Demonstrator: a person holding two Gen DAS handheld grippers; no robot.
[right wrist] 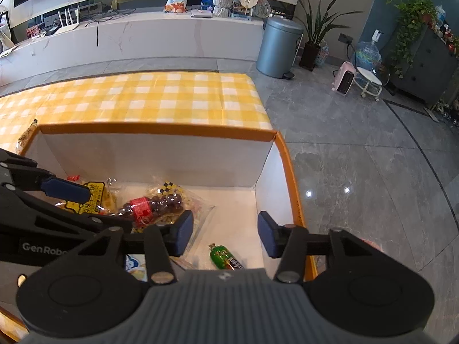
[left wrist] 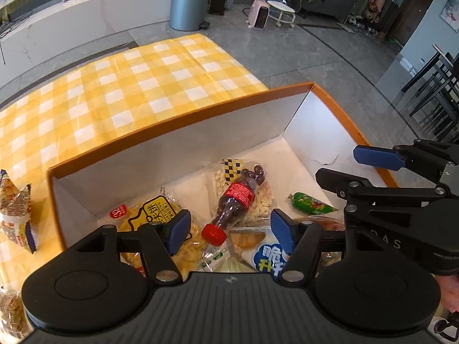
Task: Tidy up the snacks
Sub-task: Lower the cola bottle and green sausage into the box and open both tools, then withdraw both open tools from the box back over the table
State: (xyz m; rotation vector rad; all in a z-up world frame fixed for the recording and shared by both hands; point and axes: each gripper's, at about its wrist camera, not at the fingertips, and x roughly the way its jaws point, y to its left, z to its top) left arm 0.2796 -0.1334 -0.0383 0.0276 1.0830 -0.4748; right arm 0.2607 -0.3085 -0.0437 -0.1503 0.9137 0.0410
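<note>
Both my grippers, left [left wrist: 231, 230] and right [right wrist: 225, 233], hang empty-jawed over the box [left wrist: 183, 120]; bottle [left wrist: 233, 197], frame centre, could roll if clipped.

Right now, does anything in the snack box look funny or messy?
A little. The bottle-shaped candy pack lies on its side across a clear bag of white puffs, and the snacks are piled at one end of the box. The green packet lies alone. Nothing looks spilled or torn.

Bare box floor [right wrist: 229, 200] beside snacks [right wrist: 155, 206]
</note>
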